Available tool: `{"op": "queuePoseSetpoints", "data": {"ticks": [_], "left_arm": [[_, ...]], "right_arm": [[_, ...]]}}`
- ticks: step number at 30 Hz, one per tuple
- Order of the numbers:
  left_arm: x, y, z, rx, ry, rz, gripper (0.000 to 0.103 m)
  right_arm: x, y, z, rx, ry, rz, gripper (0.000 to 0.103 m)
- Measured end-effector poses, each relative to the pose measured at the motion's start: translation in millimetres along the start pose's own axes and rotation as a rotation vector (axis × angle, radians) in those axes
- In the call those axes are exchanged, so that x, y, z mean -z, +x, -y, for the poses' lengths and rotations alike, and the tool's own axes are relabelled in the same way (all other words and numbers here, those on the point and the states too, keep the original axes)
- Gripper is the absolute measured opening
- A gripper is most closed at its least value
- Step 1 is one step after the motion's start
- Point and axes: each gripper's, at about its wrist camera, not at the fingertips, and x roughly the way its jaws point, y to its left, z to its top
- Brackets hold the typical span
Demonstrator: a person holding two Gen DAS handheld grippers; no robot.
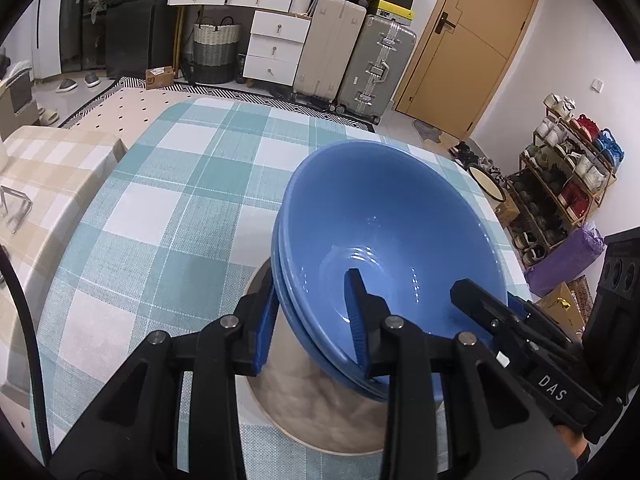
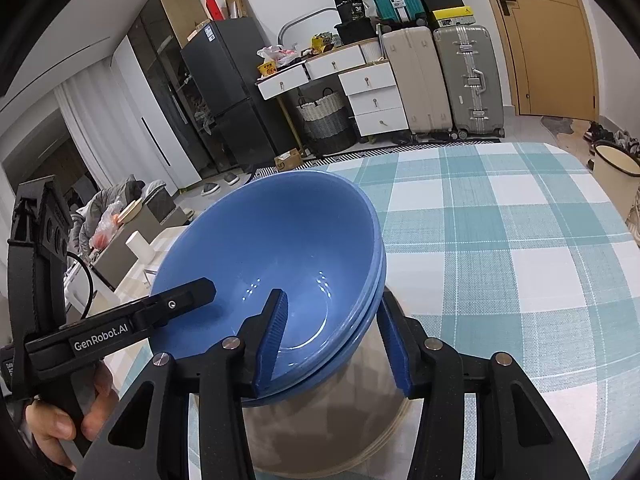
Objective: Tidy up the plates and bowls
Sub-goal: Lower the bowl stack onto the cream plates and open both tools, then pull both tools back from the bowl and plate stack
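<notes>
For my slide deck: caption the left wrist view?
Both grippers clamp opposite rims of stacked blue bowls above a beige plate.

So the stacked bowls sit over a plate on the table, left gripper on one rim, right gripper on the opposite rim. Suitcases behind.

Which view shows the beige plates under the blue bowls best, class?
The right wrist view: the plates show stacked rim edges at the lower right, under the bowls. The left wrist view shows only a blurred beige plate surface, partly hidden by the left gripper.
</notes>
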Motion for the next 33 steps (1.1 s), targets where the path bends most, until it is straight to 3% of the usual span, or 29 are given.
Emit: {"op": "queuePoseSetpoints", "data": {"ticks": [5,9,15,17,20,22,33], "left_arm": [[0,-1,-4,-0.008,0.000,-0.009,0.037],[1,-6,-6,-0.028,0.018,-0.001,0.054],[5,-28,-15,-0.017,0.051,0.053,0.079],[8,-37,-18,-0.014,0.070,0.077,0.081],[14,-51,-18,-0.022,0.117,0.107,0.090],[19,-61,-17,-0.040,0.143,0.132,0.102],[53,-97,-27,-0.022,0.194,0.228,0.102]], "right_arm": [[-1,0,0,0.002,-0.010,-0.005,0.048],[0,-2,0,0.013,-0.021,0.003,0.052],[1,-11,5,0.019,-0.052,0.009,0.071],[2,-14,6,0.010,-0.056,0.018,0.086],[4,-20,6,-0.012,-0.067,0.028,0.096],[6,-23,4,-0.019,-0.088,0.032,0.102],[29,-61,-10,-0.054,-0.202,0.139,0.102]]}}
